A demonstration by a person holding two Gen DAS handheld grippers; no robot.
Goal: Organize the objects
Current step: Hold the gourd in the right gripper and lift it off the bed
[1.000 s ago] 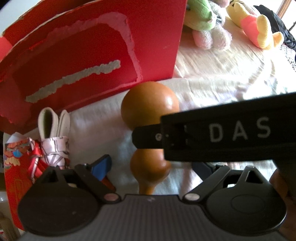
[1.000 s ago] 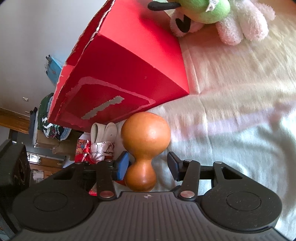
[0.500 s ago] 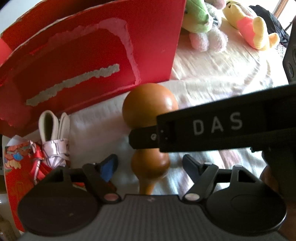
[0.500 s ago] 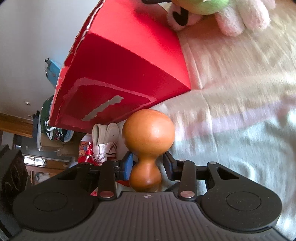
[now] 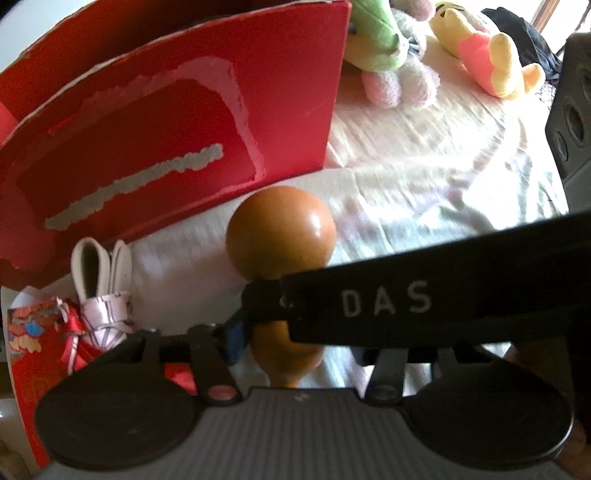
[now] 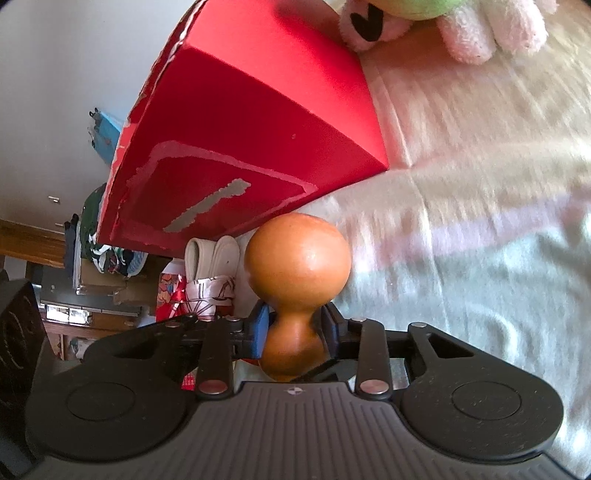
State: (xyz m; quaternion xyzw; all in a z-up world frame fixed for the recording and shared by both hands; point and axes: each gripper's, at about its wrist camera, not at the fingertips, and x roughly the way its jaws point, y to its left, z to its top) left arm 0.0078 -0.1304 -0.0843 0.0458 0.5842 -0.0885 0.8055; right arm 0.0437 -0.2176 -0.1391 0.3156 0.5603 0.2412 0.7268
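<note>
My right gripper (image 6: 293, 326) is clamped on the gourd (image 6: 297, 258), its blue pad and its black pad pressed against the narrow waist from either side, with the big bulb sticking out past the fingertips toward 12 o'clock. In the left wrist view the gourd (image 5: 280, 232) sits dead ahead of my left gripper (image 5: 295, 350), and a black finger marked "DAS" (image 5: 388, 295) cuts across from 3 o'clock, covering the waist and most of the small bulb. My left gripper's fingers stand wide of the gourd, so it is open and holds nothing. The gourd lies over a pale bedsheet (image 6: 461, 240). A big red box (image 6: 258, 147) with torn white patches stands at 11 o'clock from the gourd, close behind it; from the left camera the box (image 5: 166, 129) fills the upper left. At 9 o'clock from the gourd a pair of white shoes (image 5: 103, 266) stands beside a red patterned bag (image 5: 40, 332). Far off at 1 o'clock in the left view lie a yellow plush (image 5: 491, 55) and a pink-footed green plush (image 5: 384, 40); the right camera catches the green plush (image 6: 443, 22) at the top edge.
</note>
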